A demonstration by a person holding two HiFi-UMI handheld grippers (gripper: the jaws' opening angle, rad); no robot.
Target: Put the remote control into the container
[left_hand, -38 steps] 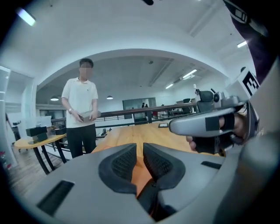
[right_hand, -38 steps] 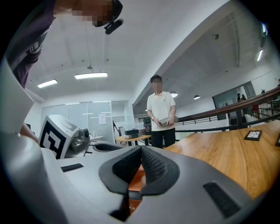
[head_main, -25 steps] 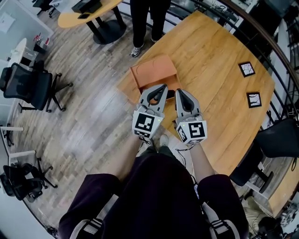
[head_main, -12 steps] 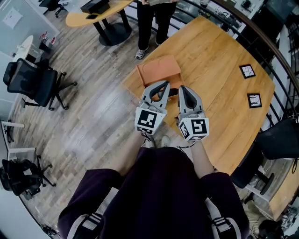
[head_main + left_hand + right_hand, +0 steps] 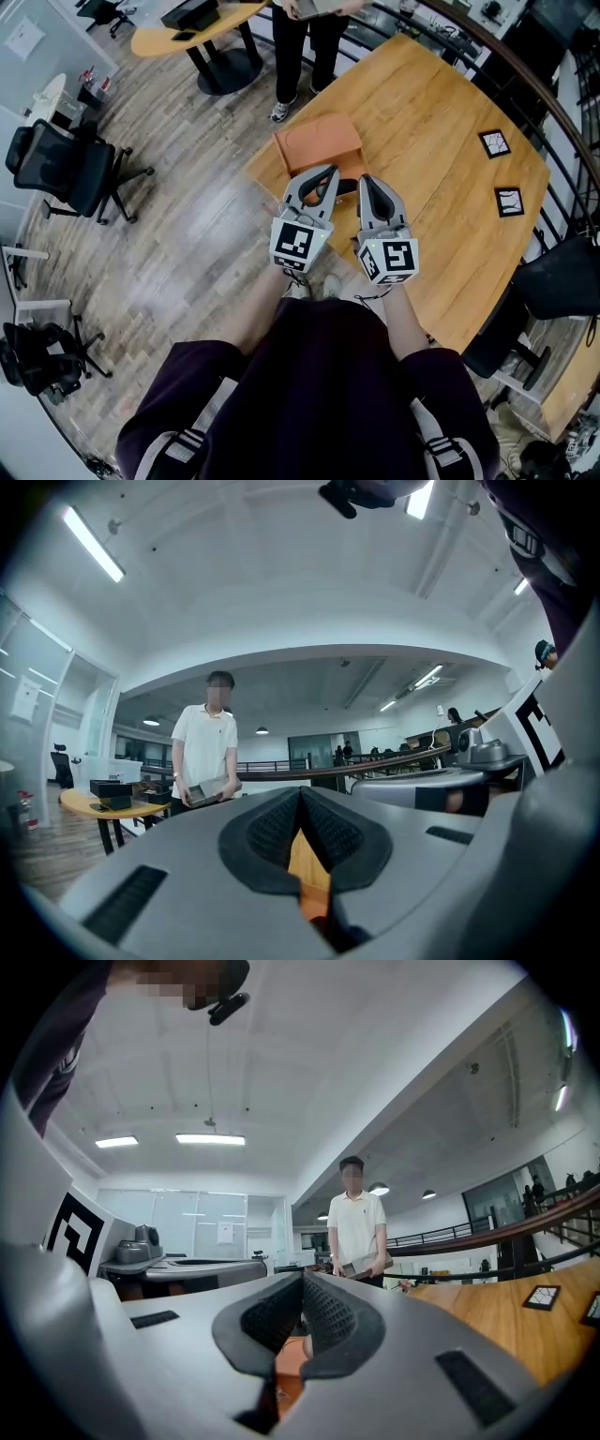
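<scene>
In the head view an orange container (image 5: 317, 144) lies on the wooden table (image 5: 441, 112) near its left corner. A dark remote control (image 5: 346, 187) shows just behind it, mostly hidden between my two grippers. My left gripper (image 5: 325, 174) hovers at the container's near edge with its jaws shut and nothing in them. My right gripper (image 5: 367, 182) hangs beside it, also shut and empty. In the left gripper view the pads of the left gripper (image 5: 300, 794) meet at the tip. The right gripper view shows the right gripper (image 5: 302, 1279) closed the same way.
A person (image 5: 309, 28) stands at the table's far side holding a grey object, also seen as the person (image 5: 206, 752) and the person (image 5: 356, 1232). Two square marker cards (image 5: 494, 142) lie at the right. Office chairs (image 5: 66, 169) and a round table (image 5: 187, 23) stand on the floor at left.
The head view has shifted a little. Both grippers stay side by side at the container's near edge, still shut.
</scene>
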